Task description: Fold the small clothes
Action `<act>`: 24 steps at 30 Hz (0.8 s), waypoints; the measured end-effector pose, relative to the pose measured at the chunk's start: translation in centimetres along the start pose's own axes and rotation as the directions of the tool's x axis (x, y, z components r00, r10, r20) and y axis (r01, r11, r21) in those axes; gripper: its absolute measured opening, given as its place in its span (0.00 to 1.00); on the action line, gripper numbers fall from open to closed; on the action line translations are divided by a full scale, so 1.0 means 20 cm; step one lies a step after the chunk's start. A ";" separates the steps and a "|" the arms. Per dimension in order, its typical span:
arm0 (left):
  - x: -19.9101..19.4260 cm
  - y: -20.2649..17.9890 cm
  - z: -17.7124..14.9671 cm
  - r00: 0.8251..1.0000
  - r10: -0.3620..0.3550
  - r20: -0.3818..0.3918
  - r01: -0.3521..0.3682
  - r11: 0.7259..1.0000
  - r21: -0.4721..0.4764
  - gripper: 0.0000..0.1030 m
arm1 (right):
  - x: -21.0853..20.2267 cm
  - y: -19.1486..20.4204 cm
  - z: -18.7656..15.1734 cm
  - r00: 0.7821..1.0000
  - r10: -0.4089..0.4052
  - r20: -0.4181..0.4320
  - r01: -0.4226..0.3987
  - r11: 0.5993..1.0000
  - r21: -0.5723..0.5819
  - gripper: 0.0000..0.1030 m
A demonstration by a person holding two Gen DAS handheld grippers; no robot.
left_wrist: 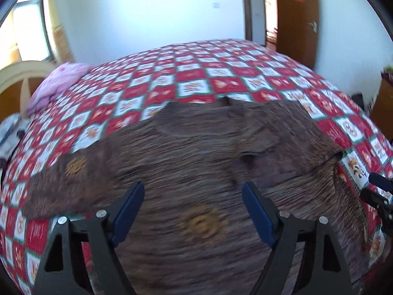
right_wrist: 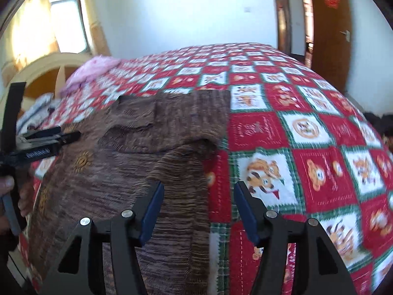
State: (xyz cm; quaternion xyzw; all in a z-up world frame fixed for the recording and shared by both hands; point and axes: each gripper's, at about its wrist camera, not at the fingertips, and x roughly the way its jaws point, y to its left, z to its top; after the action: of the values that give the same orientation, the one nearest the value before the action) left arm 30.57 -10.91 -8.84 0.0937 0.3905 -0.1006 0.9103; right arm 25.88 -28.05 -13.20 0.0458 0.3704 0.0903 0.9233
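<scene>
light: bright daylight, window (left_wrist: 32, 29) glare | blur: motion smear | edges: fisheye bending

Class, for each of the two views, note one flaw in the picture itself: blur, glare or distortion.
Left wrist view: the brown top is smeared by motion blur, and the bedspread bulges from fisheye distortion. Right wrist view: the window is blown out by glare, and the pink pillow is blurred.
</scene>
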 end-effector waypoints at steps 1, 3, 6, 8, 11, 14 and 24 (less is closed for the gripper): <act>0.02 -0.05 0.01 1.000 -0.007 -0.006 0.007 1.000 0.018 0.82 | 0.01 -0.01 -0.01 1.000 -0.001 0.003 0.001 1.000 0.016 0.59; 0.09 -0.12 0.03 1.000 0.003 -0.013 -0.002 0.998 0.063 0.82 | 0.05 -0.02 -0.04 1.000 0.008 -0.023 -0.007 1.000 0.022 0.59; 0.22 -0.16 0.06 0.998 0.031 -0.050 -0.028 0.997 0.077 0.76 | 0.06 -0.04 -0.06 0.999 -0.002 -0.033 0.002 1.000 0.011 0.59; 0.31 -0.17 0.09 0.996 0.037 -0.082 -0.030 0.996 0.080 0.62 | 0.07 -0.03 -0.08 0.999 0.003 -0.043 -0.002 1.000 0.012 0.59; 0.38 -0.17 0.11 0.994 -0.014 -0.104 0.017 0.999 0.028 0.47 | 0.06 -0.01 -0.08 1.000 -0.007 -0.023 0.007 1.000 -0.015 0.59; 0.38 -0.19 0.14 0.992 -0.054 -0.116 0.055 0.998 0.009 0.05 | 0.06 0.01 -0.08 1.000 -0.017 -0.011 0.016 0.999 -0.040 0.59; 0.12 -0.01 0.20 0.978 -0.200 -0.057 0.191 0.972 -0.134 0.05 | 0.04 0.01 -0.09 0.999 -0.042 0.008 0.043 0.998 -0.047 0.59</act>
State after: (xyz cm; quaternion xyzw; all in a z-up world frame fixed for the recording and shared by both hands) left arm 34.84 -12.44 -7.89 0.0000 0.4352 -0.1613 0.8858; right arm 25.30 -27.71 -15.04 0.0163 0.3660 0.0791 0.9271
